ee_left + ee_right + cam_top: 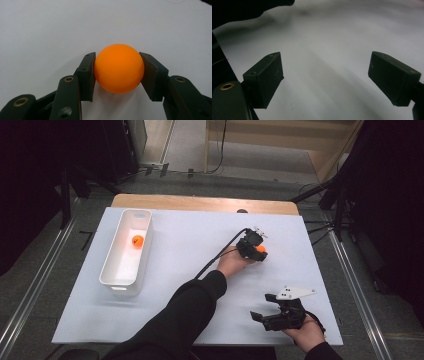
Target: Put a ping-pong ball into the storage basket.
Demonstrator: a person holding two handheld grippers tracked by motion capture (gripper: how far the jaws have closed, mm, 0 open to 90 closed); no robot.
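An orange ball [119, 68] rests on the white table sheet, and both pads of my left gripper [117, 75] press on its sides. From above, that left gripper [256, 248] reaches across to the right half of the table, with the orange ball [261, 249] at its tip. A second orange ball [137, 240] lies inside the white bin [111, 270] at the left. My right gripper [260, 307] is held low near the front right edge, pointing left. In its own view the right gripper [325, 80] stands wide open over bare sheet.
The white sheet [175, 270] covers a wooden table whose back edge [200, 202] shows beyond it. A black cable [220, 254] trails from the left gripper along the sleeve. Metal rails and dark stands flank the table on the floor.
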